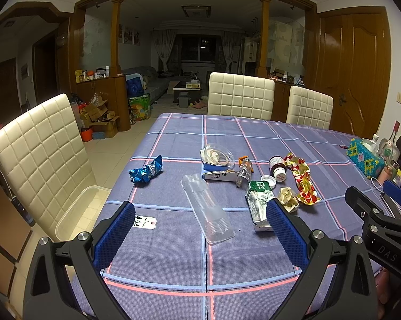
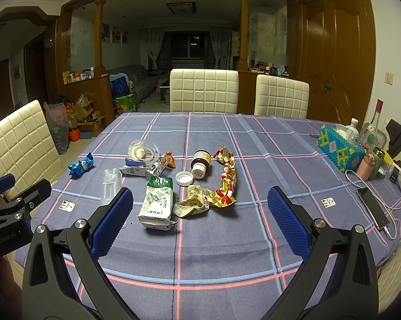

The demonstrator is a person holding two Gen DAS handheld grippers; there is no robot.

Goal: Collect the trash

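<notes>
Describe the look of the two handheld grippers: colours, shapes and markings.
Both match. The left gripper and the right gripper each have two black plastic arms with triangular cut-outs and silver round bolts, ending in blue, dimpled rubber pads. The left body reads "GenRobot.AI"; the right shows "DAS". No cables or sleeves are visible.

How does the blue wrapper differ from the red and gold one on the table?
The blue wrapper is crumpled into a small ball; the red and gold wrapper is twisted out long. The blue wrapper lies alone near the table's left edge; the red and gold wrapper sits among other trash, beside the brown bottle. Both are shiny, empty foil.
</notes>
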